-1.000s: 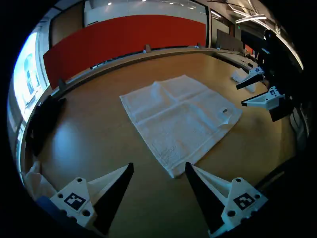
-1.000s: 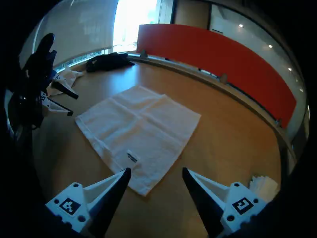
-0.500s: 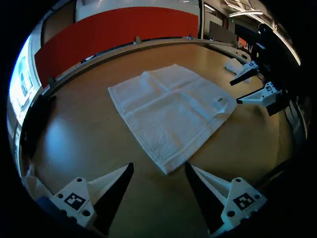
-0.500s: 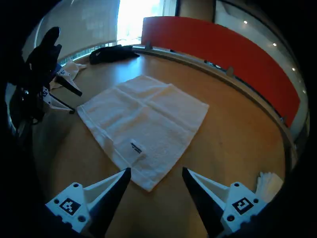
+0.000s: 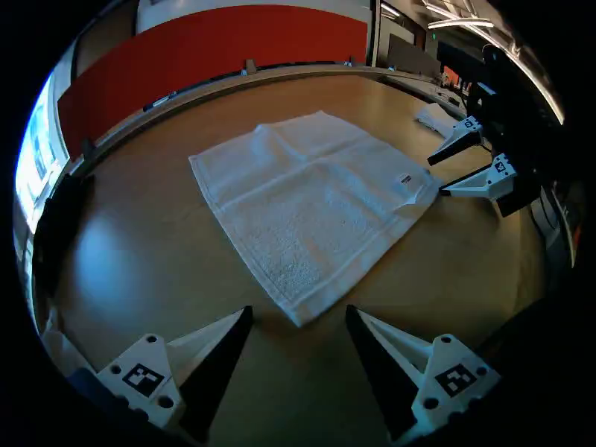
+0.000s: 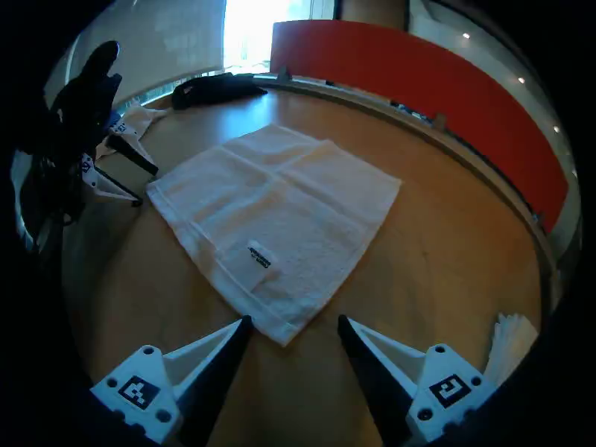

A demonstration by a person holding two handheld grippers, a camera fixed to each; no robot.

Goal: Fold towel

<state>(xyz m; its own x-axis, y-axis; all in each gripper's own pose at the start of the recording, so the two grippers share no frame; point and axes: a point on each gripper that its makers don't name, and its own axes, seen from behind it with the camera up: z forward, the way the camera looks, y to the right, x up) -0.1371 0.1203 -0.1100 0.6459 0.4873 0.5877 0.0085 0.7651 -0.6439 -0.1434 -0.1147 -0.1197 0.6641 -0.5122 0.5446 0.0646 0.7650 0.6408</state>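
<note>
A white towel (image 5: 313, 197) (image 6: 276, 216) lies spread flat on the wooden table, with crease lines across it and a small label near one corner. My left gripper (image 5: 298, 328) is open, its fingertips flanking the towel's near corner, just short of it. My right gripper (image 6: 292, 334) is open too, with another corner of the towel lying just ahead between its tips. In the left gripper view the right gripper (image 5: 454, 171) shows at the towel's right corner. In the right gripper view the left gripper (image 6: 134, 173) sits at the towel's left corner, held by a dark gloved hand.
The wooden table (image 5: 149, 246) (image 6: 447, 246) ends at a raised rail before a red wall panel (image 5: 208, 52) (image 6: 417, 67). A dark bundle (image 6: 216, 88) lies at the far edge. Folded white cloth (image 6: 514, 335) (image 5: 436, 119) rests at the side, another by the left gripper (image 6: 138, 123).
Both grippers have moved closer to the towel's corners and lower toward the table. Their jaws stay open. The towel has not moved.
</note>
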